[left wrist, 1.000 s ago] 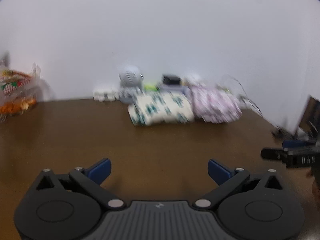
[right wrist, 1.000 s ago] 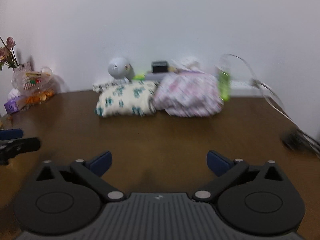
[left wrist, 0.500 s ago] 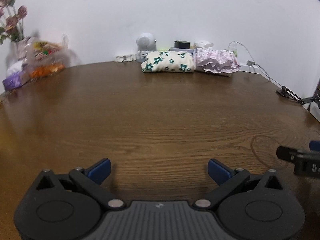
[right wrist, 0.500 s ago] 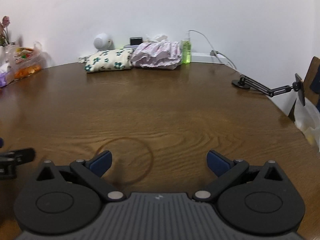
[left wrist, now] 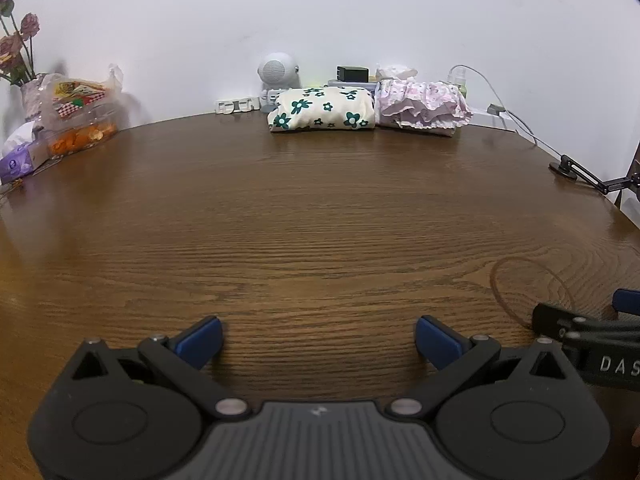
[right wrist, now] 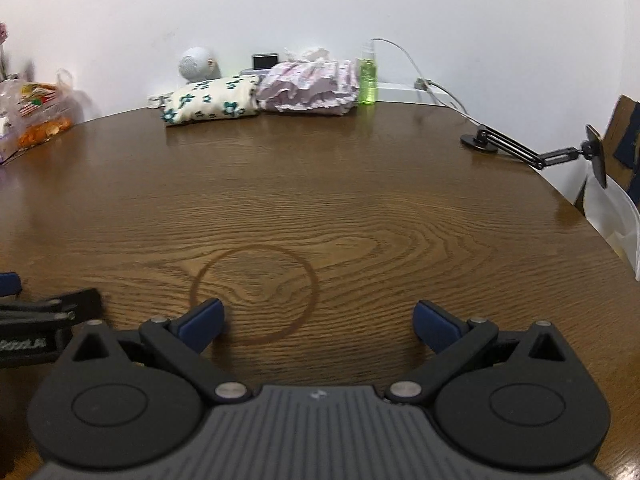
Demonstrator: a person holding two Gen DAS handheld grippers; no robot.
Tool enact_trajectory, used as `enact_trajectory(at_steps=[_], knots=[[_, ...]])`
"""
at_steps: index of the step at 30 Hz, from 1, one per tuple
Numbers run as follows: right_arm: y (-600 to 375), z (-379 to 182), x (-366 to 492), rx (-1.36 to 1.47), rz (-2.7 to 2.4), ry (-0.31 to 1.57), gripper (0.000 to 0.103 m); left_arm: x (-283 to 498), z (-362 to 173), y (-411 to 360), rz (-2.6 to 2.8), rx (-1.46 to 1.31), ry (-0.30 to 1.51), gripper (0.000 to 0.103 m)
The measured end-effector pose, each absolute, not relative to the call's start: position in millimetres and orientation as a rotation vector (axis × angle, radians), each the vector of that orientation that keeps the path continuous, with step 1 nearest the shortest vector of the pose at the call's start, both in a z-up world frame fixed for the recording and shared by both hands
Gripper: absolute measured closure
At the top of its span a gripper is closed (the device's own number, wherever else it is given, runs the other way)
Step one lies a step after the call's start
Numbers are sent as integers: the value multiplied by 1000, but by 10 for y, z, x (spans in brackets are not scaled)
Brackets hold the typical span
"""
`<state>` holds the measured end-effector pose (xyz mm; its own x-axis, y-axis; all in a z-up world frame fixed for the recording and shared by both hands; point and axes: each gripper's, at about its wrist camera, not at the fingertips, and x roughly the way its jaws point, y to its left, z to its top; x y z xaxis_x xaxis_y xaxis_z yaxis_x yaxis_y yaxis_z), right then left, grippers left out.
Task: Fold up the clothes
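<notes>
Folded garments: floral bundle (left wrist: 322, 109) at 12 o'clock, far table (left wrist: 320, 220) edge; ruffled bundle (left wrist: 420, 108) touching its right.
Snack bag (left wrist: 78, 116): 10 o'clock.
Stand (left wrist: 576, 170): 2 o'clock.

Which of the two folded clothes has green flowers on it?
The cream bundle, left of the pink ruffled bundle; the pink one shows no green flowers.

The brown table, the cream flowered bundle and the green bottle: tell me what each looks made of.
Brown table: wood or wood veneer, going by its grain lines; semi-gloss, since it reflects light. Cream flowered bundle: soft printed fabric, folded, with rounded puffy edges. Green bottle: translucent, probably plastic, though glass cannot be ruled out.
</notes>
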<state>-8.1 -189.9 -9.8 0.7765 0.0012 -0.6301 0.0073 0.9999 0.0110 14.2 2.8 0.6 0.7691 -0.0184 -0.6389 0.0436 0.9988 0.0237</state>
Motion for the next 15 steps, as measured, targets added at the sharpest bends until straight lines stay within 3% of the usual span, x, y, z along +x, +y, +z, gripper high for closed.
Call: enact_trajectory(at_steps=[15], knots=[[-1822, -78, -79, -5, 55, 684, 1, 59, -4, 47, -26, 28, 682, 0]])
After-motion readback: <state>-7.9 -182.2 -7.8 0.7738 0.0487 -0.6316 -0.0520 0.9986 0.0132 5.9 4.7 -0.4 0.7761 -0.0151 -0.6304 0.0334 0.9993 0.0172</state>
